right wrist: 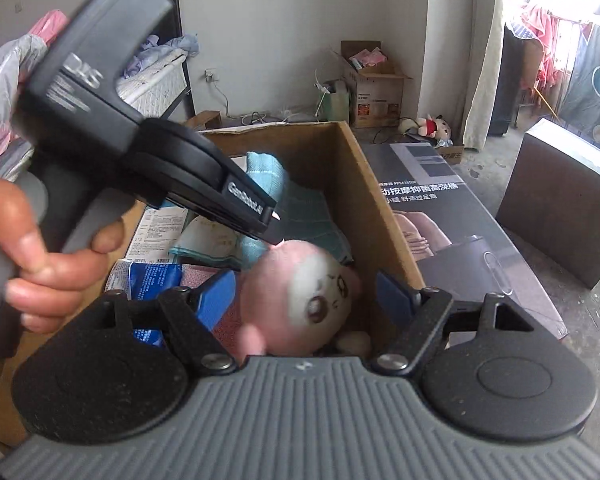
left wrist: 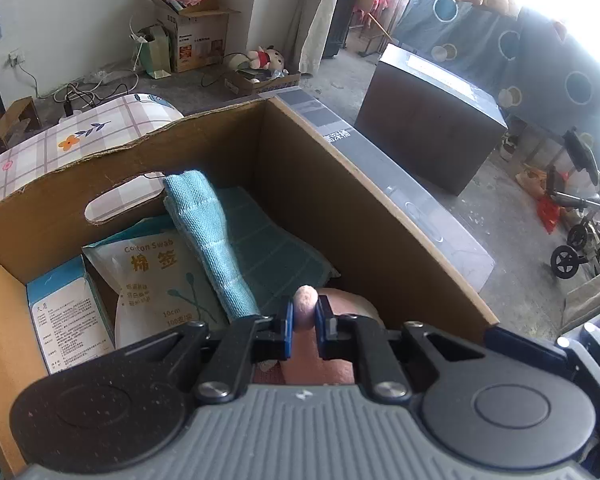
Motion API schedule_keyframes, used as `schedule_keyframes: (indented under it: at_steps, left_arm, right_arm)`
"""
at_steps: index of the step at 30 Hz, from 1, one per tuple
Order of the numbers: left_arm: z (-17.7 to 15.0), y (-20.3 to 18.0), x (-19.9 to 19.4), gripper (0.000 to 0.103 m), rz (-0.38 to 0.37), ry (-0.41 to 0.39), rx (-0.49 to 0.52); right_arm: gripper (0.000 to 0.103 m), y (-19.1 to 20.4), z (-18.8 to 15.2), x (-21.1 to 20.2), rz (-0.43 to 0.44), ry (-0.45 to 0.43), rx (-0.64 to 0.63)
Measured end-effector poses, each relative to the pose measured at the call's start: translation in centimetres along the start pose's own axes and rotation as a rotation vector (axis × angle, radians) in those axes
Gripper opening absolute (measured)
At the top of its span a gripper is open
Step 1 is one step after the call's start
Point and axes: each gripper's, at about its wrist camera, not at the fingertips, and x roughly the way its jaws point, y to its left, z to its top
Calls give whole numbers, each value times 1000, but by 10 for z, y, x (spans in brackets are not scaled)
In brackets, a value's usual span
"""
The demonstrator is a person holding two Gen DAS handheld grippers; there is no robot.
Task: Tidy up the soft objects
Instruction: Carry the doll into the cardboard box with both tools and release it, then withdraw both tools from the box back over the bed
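A pink plush toy (right wrist: 300,276) with a white face hangs low inside an open cardboard box (right wrist: 364,184). My left gripper (right wrist: 274,226), held by a hand, is shut on a small pink nub on top of the toy (left wrist: 306,298). In the left wrist view that gripper (left wrist: 303,312) points down into the box (left wrist: 308,152). My right gripper (right wrist: 306,296) is open, with its blue pads on either side of the toy's head and small gaps showing. A rolled light-blue towel (left wrist: 208,236), a teal cloth (left wrist: 268,248) and a cotton swab bag (left wrist: 156,280) lie in the box.
A white and blue packet (left wrist: 68,320) stands at the box's left wall. A long grey printed carton (right wrist: 460,232) lies right of the box, with a dark box (left wrist: 428,120) beyond it. A stroller (left wrist: 580,220) stands far right. Another doll (left wrist: 264,58) sits by the back wall.
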Motion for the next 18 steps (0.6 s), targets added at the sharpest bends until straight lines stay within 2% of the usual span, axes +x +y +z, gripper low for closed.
schedule_keyframes:
  at_steps: [4,7,10,12,16,18]
  left_arm:
    - [6,-6,5,12,20,-12,26]
    - [7,-11,7,16,29,-10,53]
    - [6,-11,-1,32,24,-14,45]
    - [5,-11,-11,49,26,-34,41]
    - [1,-7,-46,58,45,-79,41]
    - [-3,-3,-72,66,50,-104,32]
  right_arm:
    - [77,-11,-2,-8,16,-15,30]
    - [77,-12,-4,-19,18,-25,43]
    - [77,-9,-5,-33,18,-36,55]
    - [78,-9,-7,-39,20,-43,61]
    - [78,-6,-10,-56,27,-55,72]
    - [78,-4,-10,-62,37,-59,79]
